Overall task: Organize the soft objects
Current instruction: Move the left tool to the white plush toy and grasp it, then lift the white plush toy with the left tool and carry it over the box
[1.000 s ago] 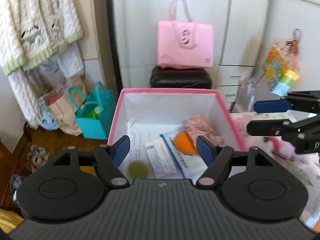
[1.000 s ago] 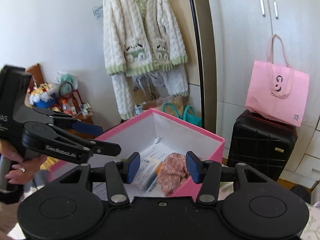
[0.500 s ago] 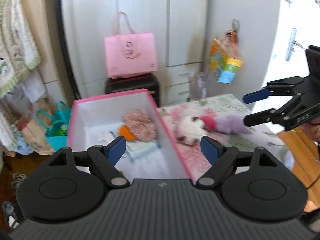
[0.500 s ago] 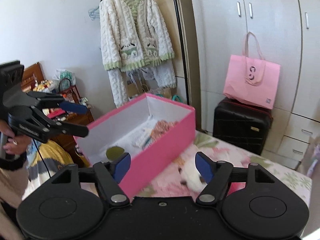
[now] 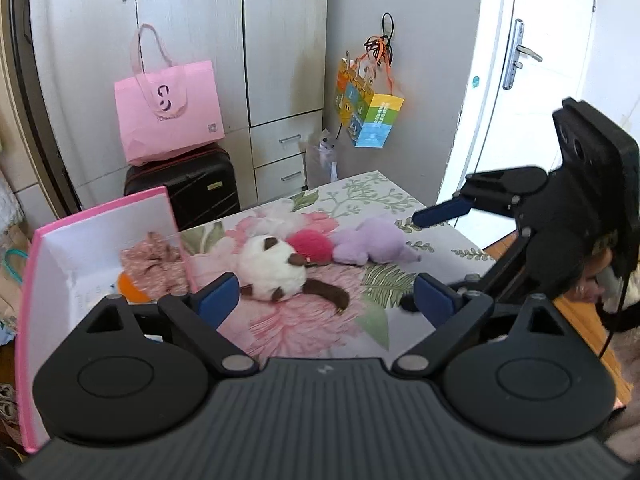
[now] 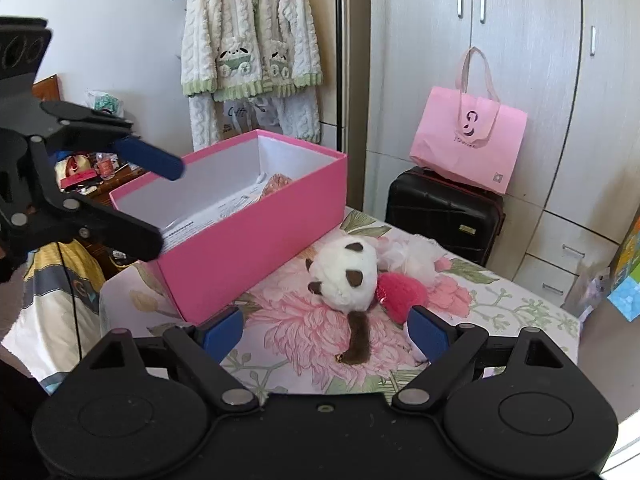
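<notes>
Left gripper (image 5: 326, 300) opening, nothing between its pads, panda plush (image 5: 274, 270) just ahead, purple plush (image 5: 370, 246) beyond in its view only, right gripper (image 6: 324, 330) likewise opening and bare, hanging cardigan (image 6: 250, 28) far beyond it in its view alone.

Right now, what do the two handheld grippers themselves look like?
Both match: the left gripper and right gripper have matte black bodies, two round black discs, silver pivot pins and angled black arms ending in blue fingers. The left body is ribbed with a small white mark; the right's is smooth.
</notes>
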`<state>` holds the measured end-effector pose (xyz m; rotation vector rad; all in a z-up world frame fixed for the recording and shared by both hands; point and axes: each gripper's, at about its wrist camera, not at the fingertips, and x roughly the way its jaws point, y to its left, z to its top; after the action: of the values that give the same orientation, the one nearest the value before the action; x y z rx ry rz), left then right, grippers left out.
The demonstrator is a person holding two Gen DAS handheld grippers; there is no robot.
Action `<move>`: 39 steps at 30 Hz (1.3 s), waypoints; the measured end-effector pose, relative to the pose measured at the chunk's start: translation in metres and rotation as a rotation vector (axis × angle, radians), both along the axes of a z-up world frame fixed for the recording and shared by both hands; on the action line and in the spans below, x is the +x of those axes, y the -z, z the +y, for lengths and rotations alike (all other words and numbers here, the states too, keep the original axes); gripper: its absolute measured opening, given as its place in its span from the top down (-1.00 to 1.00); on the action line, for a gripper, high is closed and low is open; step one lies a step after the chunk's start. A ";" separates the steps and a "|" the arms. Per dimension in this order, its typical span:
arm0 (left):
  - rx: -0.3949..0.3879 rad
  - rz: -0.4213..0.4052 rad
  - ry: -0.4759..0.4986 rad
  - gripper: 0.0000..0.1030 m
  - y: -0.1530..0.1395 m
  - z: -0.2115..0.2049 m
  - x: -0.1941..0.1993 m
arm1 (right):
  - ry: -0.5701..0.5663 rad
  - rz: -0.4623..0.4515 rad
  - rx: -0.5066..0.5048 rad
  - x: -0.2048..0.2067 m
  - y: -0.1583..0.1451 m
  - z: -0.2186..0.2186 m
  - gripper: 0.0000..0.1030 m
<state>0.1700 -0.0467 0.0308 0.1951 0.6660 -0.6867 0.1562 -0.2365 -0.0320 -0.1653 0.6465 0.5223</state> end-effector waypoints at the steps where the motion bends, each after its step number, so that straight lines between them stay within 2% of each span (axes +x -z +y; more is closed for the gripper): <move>1: -0.003 0.006 -0.004 -0.84 0.003 -0.006 0.004 | -0.007 -0.001 0.007 0.001 0.004 -0.001 -0.79; 6: 0.021 0.052 -0.054 -0.84 0.022 -0.032 0.034 | -0.052 -0.024 0.062 0.012 0.022 -0.006 -0.78; 12: 0.068 0.111 -0.174 -0.77 0.052 -0.056 0.076 | -0.116 -0.133 0.082 0.029 0.043 0.000 -0.78; 17: 0.058 0.199 -0.235 -0.65 0.076 -0.066 0.102 | -0.154 -0.101 0.086 0.061 0.067 0.012 -0.76; 21: 0.097 0.180 -0.305 -0.48 0.090 -0.072 0.114 | -0.159 -0.136 0.006 0.079 0.084 0.027 -0.76; 24: 0.077 0.203 -0.346 -0.39 0.098 -0.068 0.122 | -0.164 -0.143 -0.011 0.090 0.092 0.031 -0.75; 26: 0.068 0.193 -0.370 -0.27 0.100 -0.065 0.124 | -0.165 -0.150 -0.015 0.097 0.096 0.033 -0.66; 28: 0.066 0.178 -0.391 -0.17 0.102 -0.063 0.125 | -0.148 -0.149 -0.020 0.105 0.098 0.033 -0.47; 29: 0.065 0.175 -0.395 -0.13 0.102 -0.062 0.125 | -0.143 -0.145 -0.014 0.108 0.099 0.033 -0.47; 31: 0.063 0.172 -0.398 -0.11 0.104 -0.062 0.126 | -0.167 -0.140 0.013 0.112 0.099 0.034 -0.43; 36: 0.066 0.169 -0.420 -0.08 0.110 -0.059 0.129 | -0.192 -0.154 -0.029 0.116 0.106 0.046 -0.48; 39: 0.058 0.170 -0.420 -0.07 0.109 -0.059 0.128 | -0.181 -0.120 -0.020 0.122 0.112 0.046 -0.51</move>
<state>0.2981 -0.1054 -0.0787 0.0455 0.8592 -0.2815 0.2780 -0.1905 -0.1435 -0.2733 0.5222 0.6749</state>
